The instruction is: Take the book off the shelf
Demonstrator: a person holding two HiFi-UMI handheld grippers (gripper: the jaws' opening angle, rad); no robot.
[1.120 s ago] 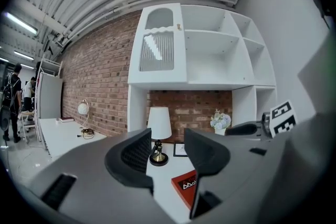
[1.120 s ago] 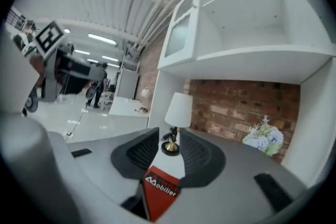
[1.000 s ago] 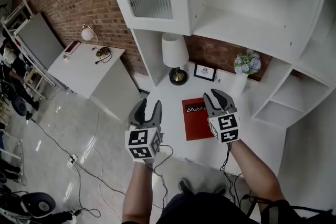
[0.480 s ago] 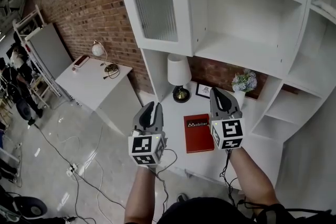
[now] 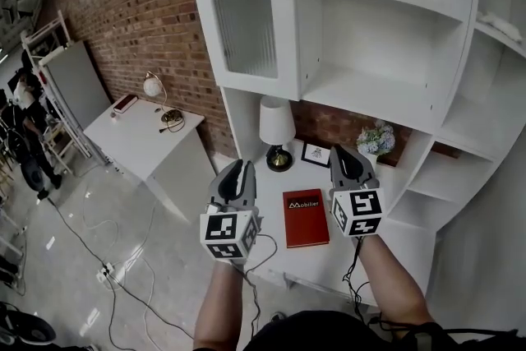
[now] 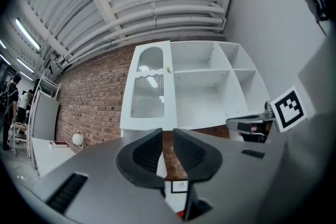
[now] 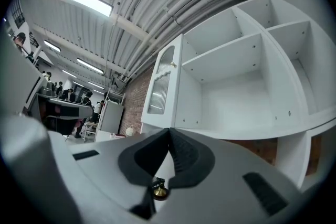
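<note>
A red book [image 5: 306, 218] lies flat on the white counter [image 5: 329, 259] of the shelf unit, between my two grippers in the head view. My left gripper [image 5: 237, 170] hovers to the book's left, over the counter's edge, its jaws shut on nothing. My right gripper [image 5: 342, 154] hovers at the book's right, also shut and empty. In the left gripper view the left gripper [image 6: 168, 137] points at the shelf unit [image 6: 210, 86], the pads almost touching. In the right gripper view the right gripper [image 7: 169, 135] has its pads pressed together in front of the empty shelves [image 7: 247, 76].
On the counter behind the book stand a white lamp [image 5: 275, 127], a small framed picture [image 5: 314, 154] and a vase of flowers [image 5: 376, 140]. A glass cabinet door [image 5: 242, 4] hangs above. A white side table [image 5: 148, 131] stands at left; cables [image 5: 107, 267] lie on the floor.
Both grippers' jaws have gone from open to shut with nothing between them. The head view has tilted up, showing more of the upper shelves; the book lies where it was.
</note>
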